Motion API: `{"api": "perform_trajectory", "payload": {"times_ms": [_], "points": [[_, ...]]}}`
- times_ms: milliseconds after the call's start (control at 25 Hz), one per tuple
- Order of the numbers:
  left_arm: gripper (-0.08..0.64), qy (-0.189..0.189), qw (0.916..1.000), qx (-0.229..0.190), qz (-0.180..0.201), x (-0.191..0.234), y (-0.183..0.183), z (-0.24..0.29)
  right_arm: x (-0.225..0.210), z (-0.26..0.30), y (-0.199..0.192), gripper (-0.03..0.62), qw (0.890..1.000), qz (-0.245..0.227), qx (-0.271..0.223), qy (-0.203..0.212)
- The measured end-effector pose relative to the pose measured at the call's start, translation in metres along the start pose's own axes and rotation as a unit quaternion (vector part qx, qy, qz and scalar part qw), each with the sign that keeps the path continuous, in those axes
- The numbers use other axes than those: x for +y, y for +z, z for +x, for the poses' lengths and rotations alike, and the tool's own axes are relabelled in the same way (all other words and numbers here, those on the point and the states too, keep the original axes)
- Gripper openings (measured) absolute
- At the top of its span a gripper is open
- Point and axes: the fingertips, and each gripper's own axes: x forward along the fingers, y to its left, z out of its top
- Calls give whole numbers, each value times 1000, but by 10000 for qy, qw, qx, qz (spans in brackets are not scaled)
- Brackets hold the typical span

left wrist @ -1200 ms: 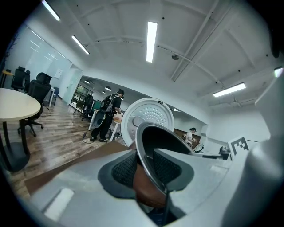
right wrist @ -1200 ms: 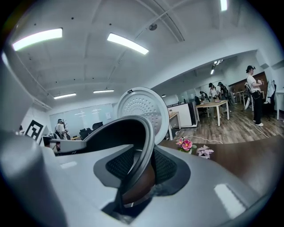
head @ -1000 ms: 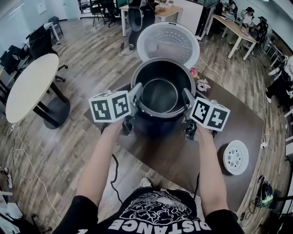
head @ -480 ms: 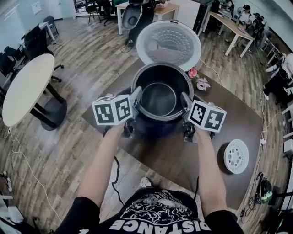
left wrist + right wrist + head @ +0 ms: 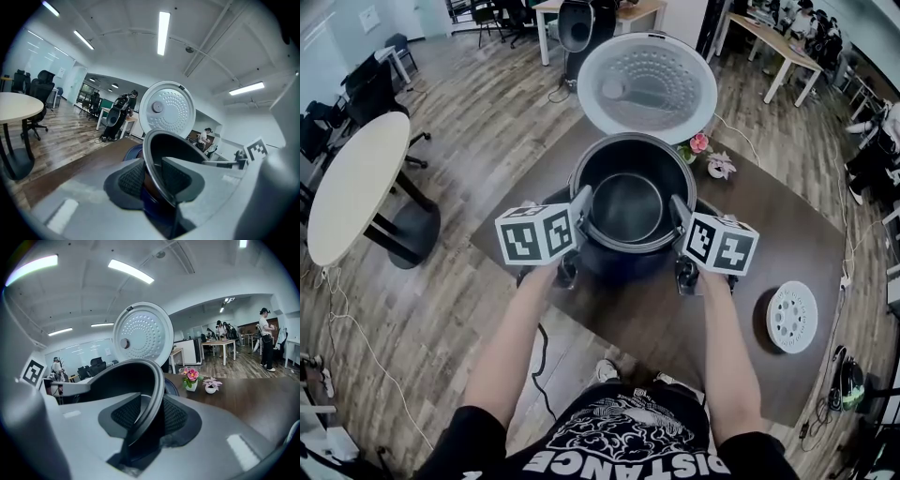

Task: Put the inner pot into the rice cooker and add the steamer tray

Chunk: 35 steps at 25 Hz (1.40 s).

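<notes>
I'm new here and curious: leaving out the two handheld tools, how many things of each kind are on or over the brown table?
rice cooker: 1
inner pot: 1
steamer tray: 1
small flower pots: 2
total: 5

Dark, smooth inner pot [image 5: 628,202] (metal, dull sheen); glossy brown wooden table [image 5: 769,217]; white plastic steamer tray [image 5: 792,317].

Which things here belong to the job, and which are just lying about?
Job: inner pot, gripped at its rim by left hand-held gripper and right hand-held gripper; rice cooker, lid open; steamer tray.
Lying about: small flower pots; round white table.
</notes>
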Motion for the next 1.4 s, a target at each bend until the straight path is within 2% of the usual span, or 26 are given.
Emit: {"api": "perform_trajectory", "payload": {"times_ms": [280, 560, 1040, 1200, 1400], "points": [[110, 115, 9999, -69, -42, 5, -4, 6, -5, 4, -3, 141, 10000, 18, -60, -63], [117, 366, 9989, -170, 217, 7, -7, 5, -4, 4, -4, 144, 9999, 52, -112, -49], [120, 324, 9991, -198, 189, 9, -7, 5, -6, 5, -4, 147, 9995, 53, -250, -187], [126, 331, 9991, -214, 164, 12, -7, 7, -8, 8, -3, 155, 9984, -158, -382, -388], [149, 392, 9984, -105, 400, 12, -9, 8, -7, 11, -6, 175, 9977, -466, -300, -396]]}}
